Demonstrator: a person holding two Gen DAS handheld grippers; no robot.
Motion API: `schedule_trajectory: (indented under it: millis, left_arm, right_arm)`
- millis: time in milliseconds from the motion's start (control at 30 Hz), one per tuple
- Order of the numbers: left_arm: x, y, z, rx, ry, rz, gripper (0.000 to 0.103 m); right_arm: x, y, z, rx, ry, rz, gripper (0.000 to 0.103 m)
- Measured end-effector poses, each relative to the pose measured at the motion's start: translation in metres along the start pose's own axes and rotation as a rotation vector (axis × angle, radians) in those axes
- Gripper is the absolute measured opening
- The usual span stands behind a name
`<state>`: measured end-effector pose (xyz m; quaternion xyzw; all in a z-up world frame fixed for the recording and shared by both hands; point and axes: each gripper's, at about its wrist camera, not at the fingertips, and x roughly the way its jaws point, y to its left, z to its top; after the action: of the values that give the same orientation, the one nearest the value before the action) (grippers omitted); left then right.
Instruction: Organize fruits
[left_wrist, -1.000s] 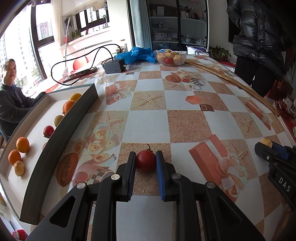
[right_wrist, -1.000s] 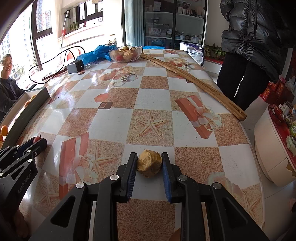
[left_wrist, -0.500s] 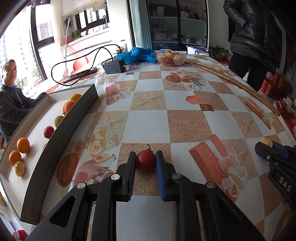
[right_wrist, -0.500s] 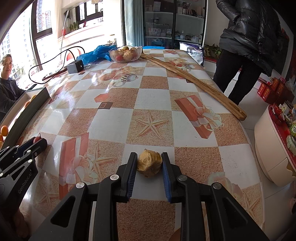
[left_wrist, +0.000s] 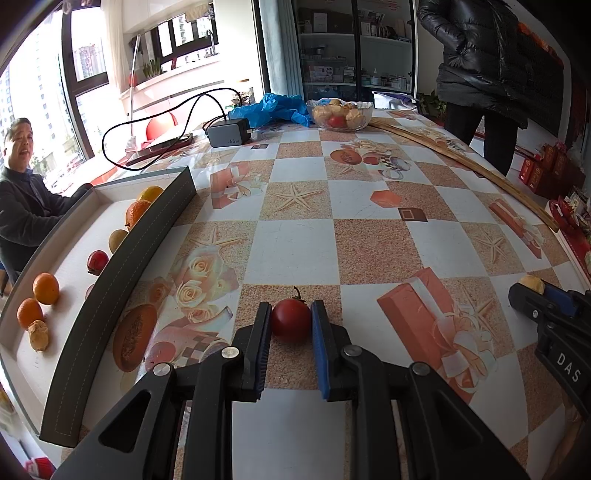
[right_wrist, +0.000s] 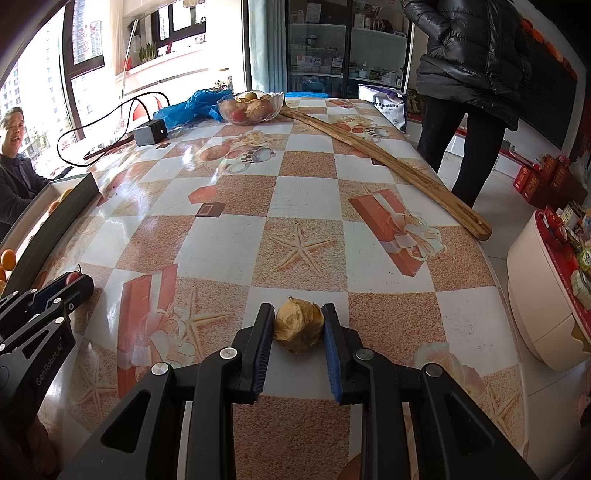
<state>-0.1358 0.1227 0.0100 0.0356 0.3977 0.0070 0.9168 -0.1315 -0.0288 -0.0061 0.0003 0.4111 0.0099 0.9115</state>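
Red and round, a small stemmed tomato (left_wrist: 291, 319) sits pinched between the blue pads of the left gripper (left_wrist: 290, 325), whose jaws are drawn narrow against both its sides; it rests on the checkered starfish-print tablecloth (left_wrist: 373, 243). Just left of that tomato runs the dark grey wall of a long shallow white-lined tray (left_wrist: 122, 280), and inside it lie two oranges (left_wrist: 45, 288), a small red fruit (left_wrist: 98, 261), a pale round fruit (left_wrist: 118, 239) and a tan papery-husked fruit (left_wrist: 38, 335), all well apart from one another. Far beyond the tomato, near the table's far edge, stands a clear glass bowl of mixed fruit (left_wrist: 340, 114), with a crumpled blue plastic bag (left_wrist: 275, 107) and a grey power adapter with a black cable (left_wrist: 228, 133) to the bowl's left. A long thin wooden plank (left_wrist: 469, 162) stretches from beside the bowl along the table's right side.

Well to the right of the tomato, the right gripper (right_wrist: 297, 326) is closed just as narrowly on a tan papery-husked round fruit (right_wrist: 298, 325), its pads pressing both flanks, the fruit touching the cloth. A person in a shiny black puffer jacket (right_wrist: 469, 55) stands past the plank, and another person in a dark jacket (left_wrist: 22, 214) sits behind the tray
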Motion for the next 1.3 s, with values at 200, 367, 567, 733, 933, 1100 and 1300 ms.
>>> schedule_trajectory:
  millis: [200, 367, 567, 733, 933, 1100, 1300]
  left_arm:
    - [-0.0001, 0.0, -0.0001, 0.001, 0.0, 0.0, 0.023]
    - [-0.0004, -0.0005, -0.0003, 0.001, 0.0, 0.001, 0.023]
    - [-0.0003, -0.0005, -0.0003, 0.002, 0.0, 0.002, 0.023]
    - [-0.0002, -0.0005, -0.0003, 0.002, 0.0, 0.001, 0.023]
    - [-0.0003, -0.0006, -0.0004, 0.001, 0.0, 0.001, 0.023]
    - [-0.0004, -0.0007, -0.0003, 0.005, -0.001, 0.005, 0.023]
    - [-0.0006, -0.0006, -0.0005, 0.004, -0.001, 0.003, 0.023]
  right_arm:
    - [0.0, 0.0005, 0.0, -0.001, 0.0, -0.001, 0.027]
    - [0.0001, 0.001, 0.0001, -0.001, 0.0, -0.002, 0.027]
    - [0.0001, 0.0016, 0.0002, -0.001, 0.001, -0.002, 0.027]
    - [0.0001, 0.002, 0.0002, -0.002, 0.001, -0.002, 0.028]
    - [-0.0002, 0.0023, 0.0002, -0.001, 0.001, -0.002, 0.027]
    - [-0.0004, 0.0031, 0.0003, -0.002, 0.001, -0.003, 0.028]
    - [-0.0004, 0.0039, 0.0001, -0.007, 0.001, -0.01, 0.028]
